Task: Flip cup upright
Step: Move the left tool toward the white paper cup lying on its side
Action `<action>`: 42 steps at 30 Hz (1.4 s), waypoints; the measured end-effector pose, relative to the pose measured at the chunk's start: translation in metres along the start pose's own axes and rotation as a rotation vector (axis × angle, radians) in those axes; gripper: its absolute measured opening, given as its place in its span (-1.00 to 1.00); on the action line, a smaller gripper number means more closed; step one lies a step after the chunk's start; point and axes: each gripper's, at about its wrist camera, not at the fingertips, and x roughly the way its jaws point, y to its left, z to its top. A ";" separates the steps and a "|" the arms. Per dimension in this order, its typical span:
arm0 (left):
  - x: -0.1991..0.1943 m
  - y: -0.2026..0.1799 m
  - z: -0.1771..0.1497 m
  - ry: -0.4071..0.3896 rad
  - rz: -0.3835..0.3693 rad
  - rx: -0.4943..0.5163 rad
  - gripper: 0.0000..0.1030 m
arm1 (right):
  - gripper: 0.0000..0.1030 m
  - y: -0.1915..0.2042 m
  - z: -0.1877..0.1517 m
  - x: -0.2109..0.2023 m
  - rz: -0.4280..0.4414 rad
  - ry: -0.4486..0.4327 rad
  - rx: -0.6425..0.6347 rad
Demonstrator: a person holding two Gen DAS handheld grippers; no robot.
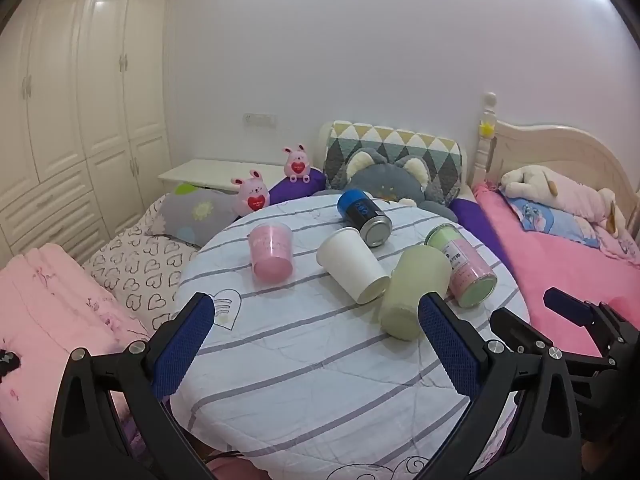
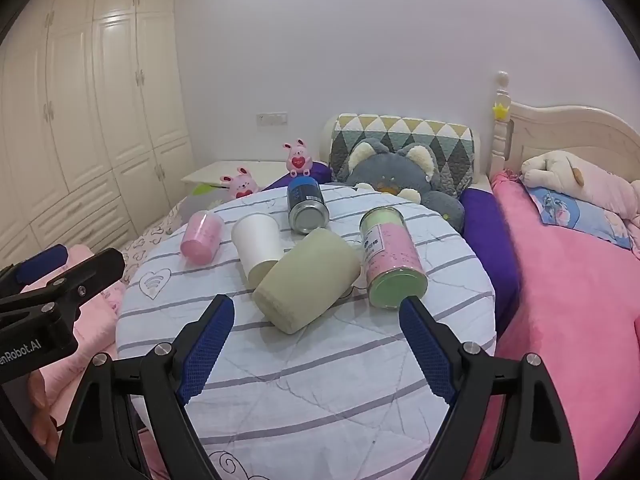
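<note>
Several cups lie on their sides on a round table (image 1: pixel 304 380) covered with a striped white cloth. In the left wrist view they are a pink cup (image 1: pixel 271 252), a white paper cup (image 1: pixel 352 264), a pale green cup (image 1: pixel 414 292), a blue can-shaped cup (image 1: pixel 364 217) and a pink-and-green cup (image 1: pixel 464 268). The right wrist view shows the pink cup (image 2: pixel 202 237), white cup (image 2: pixel 258 248), pale green cup (image 2: pixel 306 280), blue cup (image 2: pixel 306 205) and pink-and-green cup (image 2: pixel 390 256). My left gripper (image 1: pixel 316 320) is open and empty before the table. My right gripper (image 2: pixel 316 320) is open and empty, just short of the pale green cup.
The table (image 2: pixel 320 380) stands between a bed with a pink quilt (image 2: pixel 568 300) on the right and pink bedding (image 1: pixel 52 312) on the left. Plush toys (image 1: pixel 400 180) and pillows lie behind it. A white wardrobe (image 1: pixel 80 100) fills the left wall.
</note>
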 end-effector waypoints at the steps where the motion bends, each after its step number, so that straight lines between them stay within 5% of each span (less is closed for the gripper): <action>1: 0.001 0.000 0.000 0.001 0.001 -0.002 1.00 | 0.67 0.001 -0.001 0.001 0.001 0.001 -0.002; 42: 0.024 0.016 0.003 0.048 0.007 -0.029 1.00 | 0.67 0.012 0.003 0.020 0.011 0.048 -0.027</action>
